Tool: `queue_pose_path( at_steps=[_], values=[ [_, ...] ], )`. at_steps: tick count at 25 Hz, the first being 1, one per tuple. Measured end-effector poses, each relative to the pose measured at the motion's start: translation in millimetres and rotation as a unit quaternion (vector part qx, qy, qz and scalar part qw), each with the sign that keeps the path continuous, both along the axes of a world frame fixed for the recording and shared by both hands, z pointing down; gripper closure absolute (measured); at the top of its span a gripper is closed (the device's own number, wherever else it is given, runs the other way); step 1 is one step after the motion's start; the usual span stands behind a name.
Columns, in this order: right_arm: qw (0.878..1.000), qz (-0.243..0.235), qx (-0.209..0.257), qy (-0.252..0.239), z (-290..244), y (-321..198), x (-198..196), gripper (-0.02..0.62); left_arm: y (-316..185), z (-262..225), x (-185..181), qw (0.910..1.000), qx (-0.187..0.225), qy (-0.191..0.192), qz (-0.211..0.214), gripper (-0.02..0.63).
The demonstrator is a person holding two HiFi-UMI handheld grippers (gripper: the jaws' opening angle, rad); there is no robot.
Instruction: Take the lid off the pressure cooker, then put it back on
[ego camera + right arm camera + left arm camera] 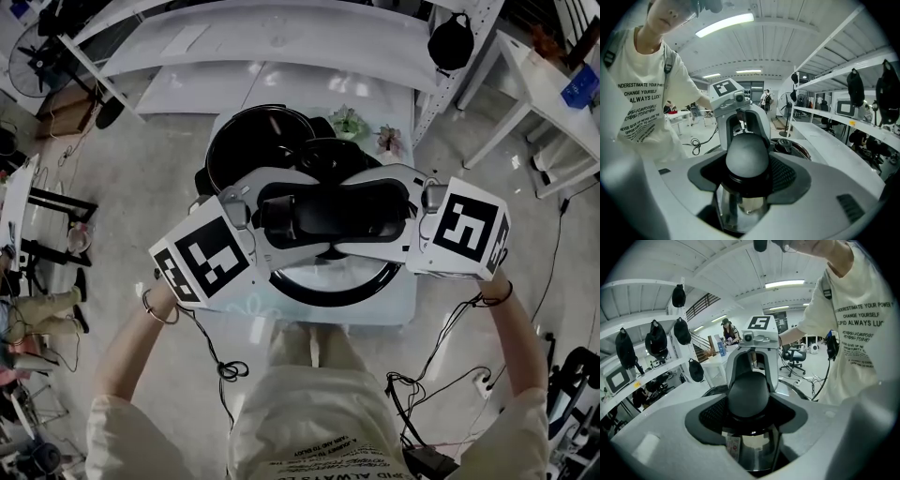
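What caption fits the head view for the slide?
Left gripper and right gripper clamp the handle of the lid, held off the open pressure cooker.

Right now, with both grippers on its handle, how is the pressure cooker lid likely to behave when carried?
Probably stiff and fairly heavy: the lid is a broad metal disc held by both the left gripper and right gripper. It may tilt, since only its central handle is gripped.
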State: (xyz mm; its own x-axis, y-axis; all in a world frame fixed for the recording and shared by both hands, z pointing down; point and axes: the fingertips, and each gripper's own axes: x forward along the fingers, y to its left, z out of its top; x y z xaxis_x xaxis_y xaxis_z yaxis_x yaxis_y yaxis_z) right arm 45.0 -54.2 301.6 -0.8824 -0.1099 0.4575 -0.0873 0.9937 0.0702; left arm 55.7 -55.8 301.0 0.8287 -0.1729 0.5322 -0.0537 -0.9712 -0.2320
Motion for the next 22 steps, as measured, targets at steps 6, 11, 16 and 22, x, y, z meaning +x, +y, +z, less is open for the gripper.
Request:
queue_pose_path(
  at_steps=[6,11,16,22],
  values=[
    [1.000,0.014,-0.005,0.004,10,14,27,0.321,14,11,27,1.0000,-0.002,-0.003,0.009,0.322],
    [0.999,0.028,-0.018,0.007,21,24,44,0.321,24,22,44,0.9998,-0.012,-0.005,0.018,0.322],
    [0.999,0.037,-0.027,0.007,37,30,59,0.319,31,38,59,0.9994,-0.022,-0.010,0.026,0.322],
    [0.998,0.048,-0.040,0.013,64,37,70,0.321,38,66,70,0.9984,-0.040,-0.020,0.034,0.322]
  ],
)
